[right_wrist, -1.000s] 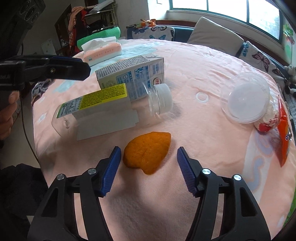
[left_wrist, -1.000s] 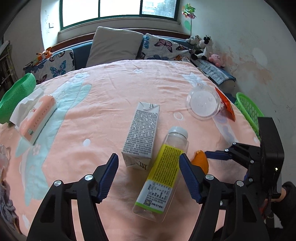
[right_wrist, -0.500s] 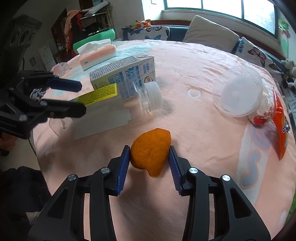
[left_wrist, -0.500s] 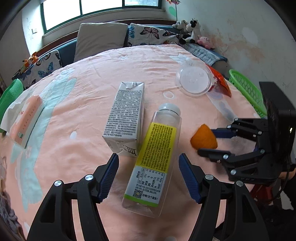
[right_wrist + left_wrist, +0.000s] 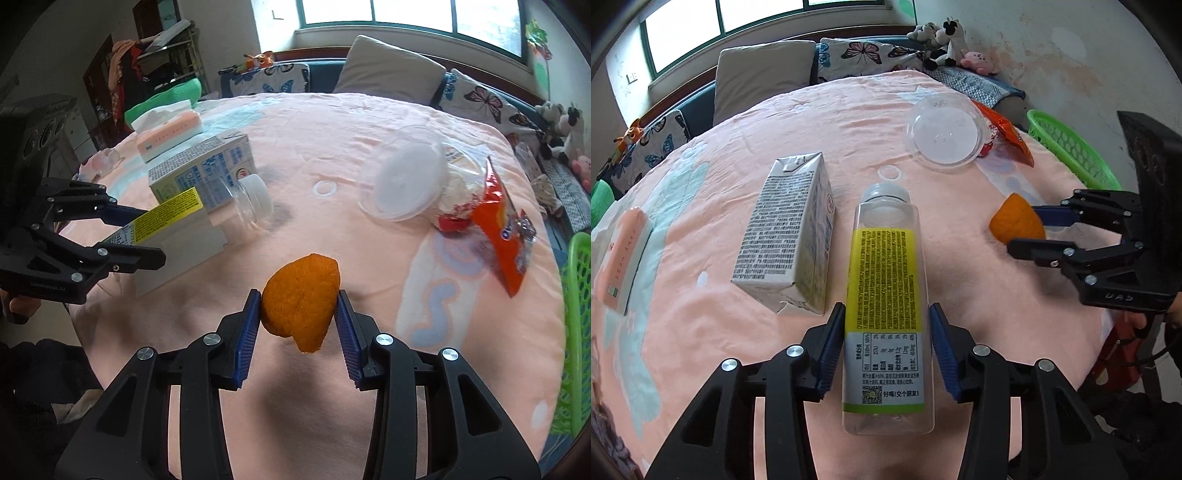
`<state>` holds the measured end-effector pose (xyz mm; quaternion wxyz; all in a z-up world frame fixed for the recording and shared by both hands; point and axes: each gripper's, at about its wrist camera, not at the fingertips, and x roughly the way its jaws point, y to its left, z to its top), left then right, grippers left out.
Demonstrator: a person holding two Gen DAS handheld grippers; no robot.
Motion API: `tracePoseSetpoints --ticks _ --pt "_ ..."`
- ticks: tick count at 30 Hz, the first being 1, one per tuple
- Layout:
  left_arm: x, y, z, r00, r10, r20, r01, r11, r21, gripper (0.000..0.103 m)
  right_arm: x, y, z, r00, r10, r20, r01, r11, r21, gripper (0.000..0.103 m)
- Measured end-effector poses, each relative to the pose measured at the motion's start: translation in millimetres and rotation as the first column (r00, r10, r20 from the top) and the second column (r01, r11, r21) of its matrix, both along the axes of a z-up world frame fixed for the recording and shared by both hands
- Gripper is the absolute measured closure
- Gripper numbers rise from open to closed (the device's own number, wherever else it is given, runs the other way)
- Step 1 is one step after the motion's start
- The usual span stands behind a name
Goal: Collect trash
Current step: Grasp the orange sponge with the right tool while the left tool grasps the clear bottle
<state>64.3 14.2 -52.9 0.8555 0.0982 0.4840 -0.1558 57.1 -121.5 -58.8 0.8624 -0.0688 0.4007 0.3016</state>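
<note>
My left gripper (image 5: 886, 343) is shut on a clear plastic bottle (image 5: 886, 295) with a yellow label, lying on the pink tablecloth. A grey milk carton (image 5: 790, 232) lies just left of it. My right gripper (image 5: 300, 317) is shut on a piece of orange peel (image 5: 301, 299) and holds it slightly above the cloth; it shows in the left wrist view (image 5: 1015, 223) too. A clear plastic lid (image 5: 406, 181), a red snack wrapper (image 5: 502, 225) and a small white ring (image 5: 325, 187) lie farther back.
A green mesh basket (image 5: 576, 332) stands off the table's right edge. A pink tissue pack (image 5: 168, 134) lies at the far left. A sofa with cushions (image 5: 391, 74) is behind the round table (image 5: 461, 350).
My left gripper moved forward and closed on the bottle. My right gripper closed on the orange peel and lifted it slightly.
</note>
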Motion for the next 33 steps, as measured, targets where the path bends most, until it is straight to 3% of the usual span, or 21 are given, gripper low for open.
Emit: tracePoseSetpoints --ticks 12,22,33 --pt "25.0 -26.5 -5.2 1.000 0.016 0.009 -0.017 0.997 0.082 0.060 -5.0 -29.5 7.3 0.999 -0.040 0.003 0.040 0.999 0.014 0.062" --pt "30.4 -61.3 38.1 0.998 -0.040 0.045 0.040 0.999 0.013 0.060 -9.8 -77.4 24.3 0.992 -0.121 0.026 0.121 0.992 0.021 0.062" --pt "53.1 -166.0 80.8 0.973 -0.212 0.092 0.217 0.974 -0.058 0.060 -5.5 -178.4 42.6 0.942 -0.333 0.044 0.332 0.943 0.027 0.062"
